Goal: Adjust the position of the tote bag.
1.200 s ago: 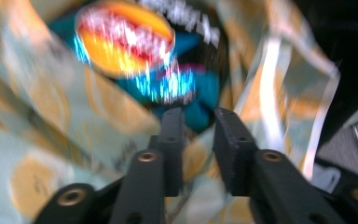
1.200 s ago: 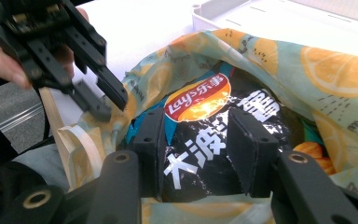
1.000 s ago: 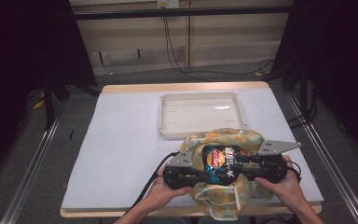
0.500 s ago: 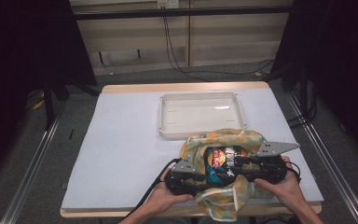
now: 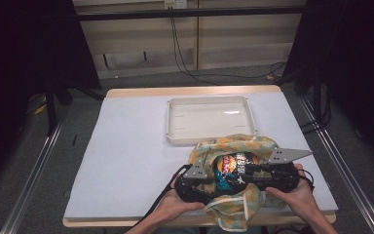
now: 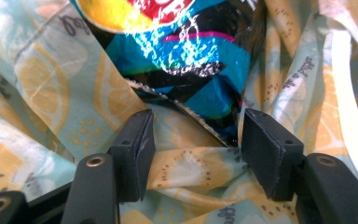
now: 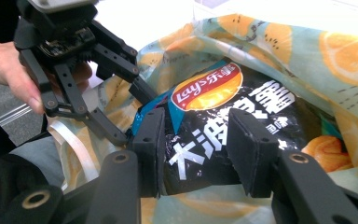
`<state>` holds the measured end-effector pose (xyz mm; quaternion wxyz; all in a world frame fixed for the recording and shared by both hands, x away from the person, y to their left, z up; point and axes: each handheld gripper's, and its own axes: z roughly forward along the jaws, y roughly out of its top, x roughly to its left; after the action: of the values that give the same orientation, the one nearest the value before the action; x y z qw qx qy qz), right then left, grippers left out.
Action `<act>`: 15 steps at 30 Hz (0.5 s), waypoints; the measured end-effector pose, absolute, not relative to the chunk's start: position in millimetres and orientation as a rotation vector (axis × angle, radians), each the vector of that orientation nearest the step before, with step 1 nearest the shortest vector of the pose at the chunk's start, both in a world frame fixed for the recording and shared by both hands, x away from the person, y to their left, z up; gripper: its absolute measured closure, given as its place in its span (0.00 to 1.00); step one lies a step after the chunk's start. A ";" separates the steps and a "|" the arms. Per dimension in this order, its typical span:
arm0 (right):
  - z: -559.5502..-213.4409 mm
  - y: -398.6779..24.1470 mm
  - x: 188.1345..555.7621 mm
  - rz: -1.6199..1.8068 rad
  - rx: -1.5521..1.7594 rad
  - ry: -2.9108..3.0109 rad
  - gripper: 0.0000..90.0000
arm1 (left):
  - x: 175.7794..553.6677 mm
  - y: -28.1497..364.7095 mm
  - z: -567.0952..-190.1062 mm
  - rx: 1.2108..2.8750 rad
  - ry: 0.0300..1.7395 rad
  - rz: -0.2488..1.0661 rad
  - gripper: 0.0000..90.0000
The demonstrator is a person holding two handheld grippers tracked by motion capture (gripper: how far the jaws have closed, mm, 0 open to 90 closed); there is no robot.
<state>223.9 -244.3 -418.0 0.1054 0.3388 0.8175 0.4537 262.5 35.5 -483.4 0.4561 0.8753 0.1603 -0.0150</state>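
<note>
Chip bag [image 5: 233,168] inside lemon-print cloth bag [image 5: 233,146]; right hand-held gripper [image 7: 198,149] clamps it; left hand-held gripper [image 6: 196,149] just opening, grips nothing.

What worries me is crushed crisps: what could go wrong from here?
The right gripper clamps the chip bag; squeezing harder might crush or burst it. The left gripper, its jaws just opening with cloth bag fabric loose between them, may let the mouth sag and snag the chips.

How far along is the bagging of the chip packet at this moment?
Mostly done: the chip packet already sits inside the lemon-print bag. In hand: the right claw grips the packet, while the left claw has just been opening, the cloth loose between its pads. Left: letting go; the white tray stands empty.
</note>
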 end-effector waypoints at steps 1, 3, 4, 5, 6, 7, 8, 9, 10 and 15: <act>-418.0 -244.1 223.9 1.335 0.997 2.409 0.64 | 263.4 35.4 -481.2 2.145 0.396 -0.058 0.49; -417.5 -243.5 223.5 1.333 0.996 2.408 0.64 | 264.0 36.2 -476.8 2.116 0.394 -0.052 0.57; -417.5 -243.5 223.5 1.333 0.996 2.408 0.64 | 264.4 36.2 -474.9 2.099 0.394 -0.055 0.57; -417.6 -243.7 224.0 1.336 0.998 2.408 0.64 | 265.5 36.2 -473.7 2.086 0.394 -0.066 0.65; -417.6 -243.7 224.0 1.336 0.998 2.408 0.64 | 265.2 36.2 -473.5 2.080 0.398 -0.064 0.65; -417.8 -243.7 224.3 1.335 0.999 2.407 0.64 | 265.1 35.1 -474.3 2.066 0.408 -0.069 0.65; -418.2 -243.7 224.5 1.330 0.999 2.406 0.64 | 265.2 35.1 -474.8 2.066 0.411 -0.065 0.67; -418.8 -243.5 224.6 1.329 1.000 2.408 0.64 | 263.9 35.4 -475.1 2.046 0.405 -0.046 0.68; -418.9 -243.6 224.4 1.326 1.001 2.410 0.64 | 262.7 34.9 -474.9 2.043 0.405 -0.045 0.69; -419.7 -244.5 225.2 1.324 1.007 2.405 0.63 | 265.6 28.3 -481.3 2.089 0.408 -0.094 0.62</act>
<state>225.2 -244.5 -419.7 0.1087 0.3425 0.8175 0.4500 265.6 28.3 -481.3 0.4844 0.8578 0.1675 -0.0385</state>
